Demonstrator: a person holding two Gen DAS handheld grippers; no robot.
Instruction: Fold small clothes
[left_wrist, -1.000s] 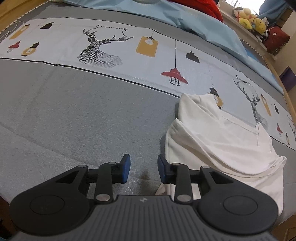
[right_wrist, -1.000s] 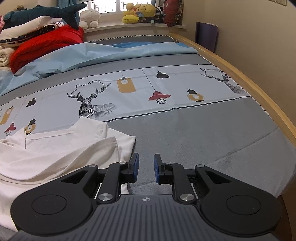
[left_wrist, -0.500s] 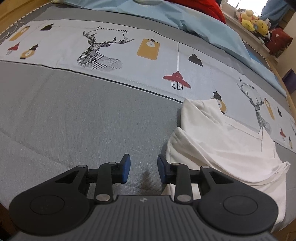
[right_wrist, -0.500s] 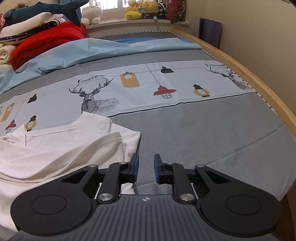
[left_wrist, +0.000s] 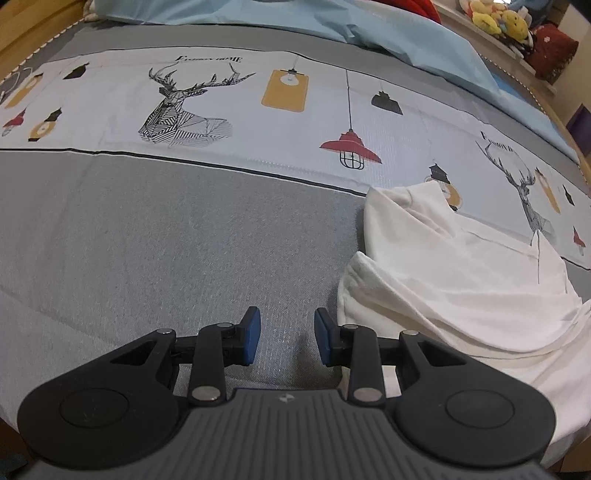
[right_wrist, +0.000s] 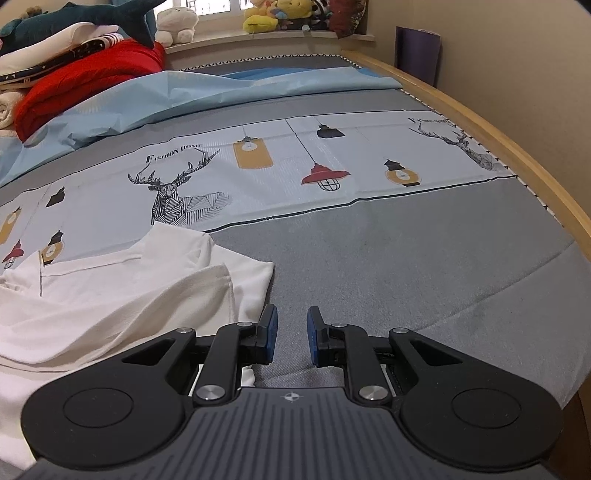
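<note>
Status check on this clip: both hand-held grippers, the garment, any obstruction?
Left hand-held gripper open, empty. Right hand-held gripper open, empty. White shirt rumpled on the bed, unfolded, lying between the two. Nothing in the way.

The near edge of the white shirt (left_wrist: 454, 280) is being hidden behind the right-hand finger of the left gripper (left_wrist: 287, 341), and its far side is being cut off by the picture's right edge. Left of the right gripper (right_wrist: 290, 339), the shirt (right_wrist: 110, 295) is being cut off by the left edge and covered under the left-hand finger's linkage.
</note>
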